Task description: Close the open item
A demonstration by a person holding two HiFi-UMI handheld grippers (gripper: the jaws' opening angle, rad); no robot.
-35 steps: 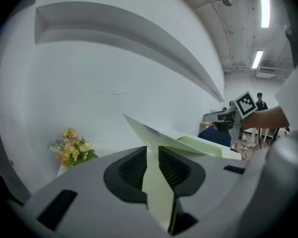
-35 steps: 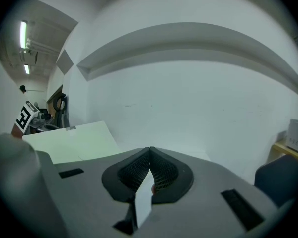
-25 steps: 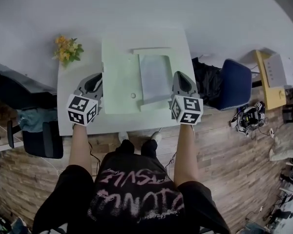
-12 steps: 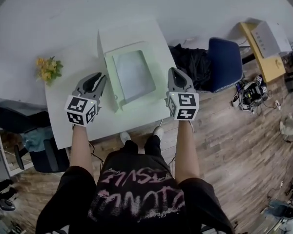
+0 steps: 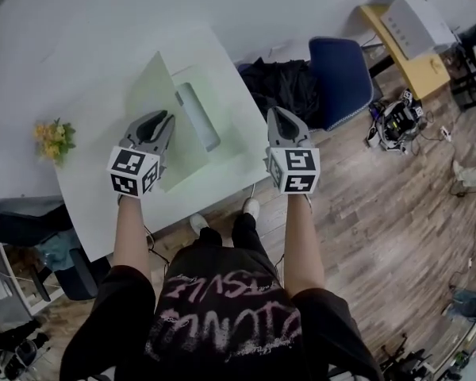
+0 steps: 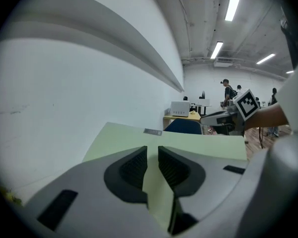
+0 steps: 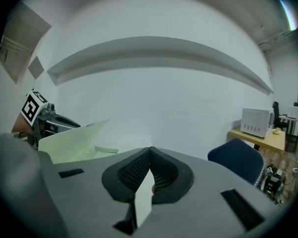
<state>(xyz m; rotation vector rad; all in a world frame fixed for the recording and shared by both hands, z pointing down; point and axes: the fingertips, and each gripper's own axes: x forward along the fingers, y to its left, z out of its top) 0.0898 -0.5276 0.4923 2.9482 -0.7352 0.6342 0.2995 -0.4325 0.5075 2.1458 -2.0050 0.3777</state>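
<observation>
While the pale green box point(image 5: 236, 137) lies open on the white table point(image 5: 103, 205), its lid point(image 5: 155, 86) stands tilted up at the left side of it. The left gripper point(image 5: 165, 117) pinches this lid: in the left gripper view the green sheet point(image 6: 139, 135) passes through the narrow gap between the two jaws, and both ribbed pads press on it. The right gripper point(image 5: 275, 114) is at the right edge of the box. Its jaws are pressed together at the tips, and a thin pale sheet is caught between them lower down; it seems to be an edge of the box, but I cannot tell which part. Inside the box a long white piece point(image 5: 198, 117) lies along the raised lid. Yellow flowers point(image 5: 54, 140) stand on the table, well apart to the left. A blue chair point(image 5: 341, 74) stands on the wooden floor point(image 5: 381, 228) beside the table, to the right.
</observation>
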